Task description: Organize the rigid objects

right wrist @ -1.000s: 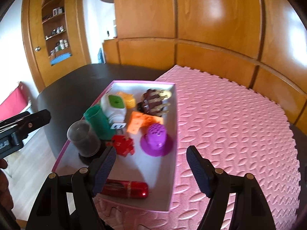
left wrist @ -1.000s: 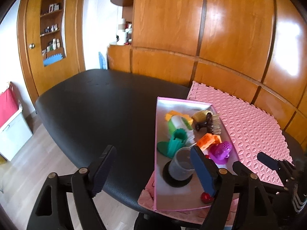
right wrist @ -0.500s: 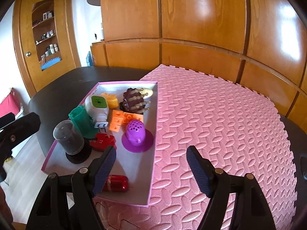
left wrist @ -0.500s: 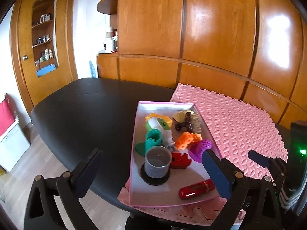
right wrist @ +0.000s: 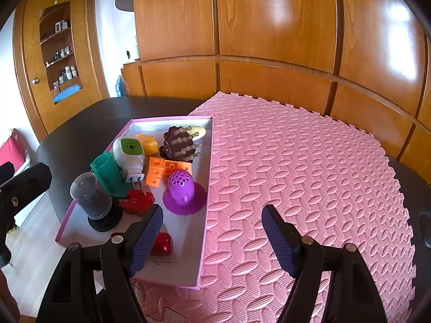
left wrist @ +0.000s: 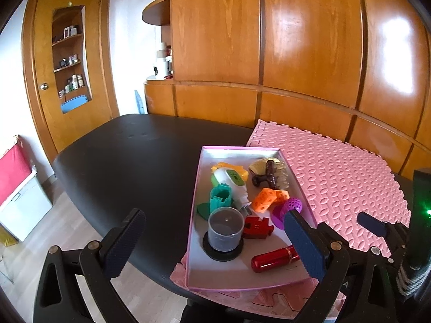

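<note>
- pink-rimmed cardboard tray [left wrist: 198, 188], white inside, lies at the left edge of the foam mat with its near end past the table edge; every loose piece is gathered in it, so the sorting looks finished or nearly so.
- clear plastic cup [right wrist: 90, 197] stands mouth-down on a black disc near the tray's left wall, with a green holder [right wrist: 107, 173] and a white plug adapter [right wrist: 129, 156] just beyond.
- orange blocks [right wrist: 164, 171], a red block [right wrist: 137, 202] and a purple perforated dome [right wrist: 184, 188] sit mid-tray; a brown bristled massager [right wrist: 180, 144] lies at the far end.
- red cylinder [left wrist: 274, 259] lies on its side at the near end, apart from the rest.
- left gripper [left wrist: 215, 245] hangs over the near end, jaws spread to their widest after opening, holding nothing.
- right gripper [right wrist: 212, 239] hovers above the tray's right wall, jaws parted and empty.
- pink foam mat [right wrist: 309, 175] covers the right of the black table [left wrist: 129, 161] and is bare, presumably cleared into the tray.
</note>
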`<state>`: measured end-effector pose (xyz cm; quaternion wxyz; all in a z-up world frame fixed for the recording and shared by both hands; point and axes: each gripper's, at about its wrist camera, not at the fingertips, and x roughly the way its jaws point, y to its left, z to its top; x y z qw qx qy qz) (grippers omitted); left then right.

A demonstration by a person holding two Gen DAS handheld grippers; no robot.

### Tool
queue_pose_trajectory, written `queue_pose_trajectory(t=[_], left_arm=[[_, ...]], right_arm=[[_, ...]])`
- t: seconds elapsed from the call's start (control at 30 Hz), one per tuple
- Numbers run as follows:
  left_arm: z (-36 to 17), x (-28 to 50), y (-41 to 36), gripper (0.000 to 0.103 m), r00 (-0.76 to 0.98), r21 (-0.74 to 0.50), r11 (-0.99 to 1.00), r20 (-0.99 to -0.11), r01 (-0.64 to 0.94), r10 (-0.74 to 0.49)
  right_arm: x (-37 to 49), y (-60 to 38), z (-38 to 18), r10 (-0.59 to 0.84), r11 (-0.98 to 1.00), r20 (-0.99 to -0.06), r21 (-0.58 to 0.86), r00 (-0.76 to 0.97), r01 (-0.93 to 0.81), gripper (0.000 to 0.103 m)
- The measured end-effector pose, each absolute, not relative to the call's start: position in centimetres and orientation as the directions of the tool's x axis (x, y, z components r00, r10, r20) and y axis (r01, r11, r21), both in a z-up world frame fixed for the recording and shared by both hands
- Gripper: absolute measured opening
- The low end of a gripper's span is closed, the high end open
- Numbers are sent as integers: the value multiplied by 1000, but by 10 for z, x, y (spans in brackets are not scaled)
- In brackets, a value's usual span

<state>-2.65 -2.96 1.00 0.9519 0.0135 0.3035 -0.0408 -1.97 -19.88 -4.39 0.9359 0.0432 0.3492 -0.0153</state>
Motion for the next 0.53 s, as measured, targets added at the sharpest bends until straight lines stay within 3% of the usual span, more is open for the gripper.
queue_pose_trajectory(t=[0.53], left_arm=[[5, -24, -23, 102, 813, 4, 998, -580, 64, -50]], right_arm=[[-18, -194, -44, 12, 997, -656, 70, 755, 45, 77]])
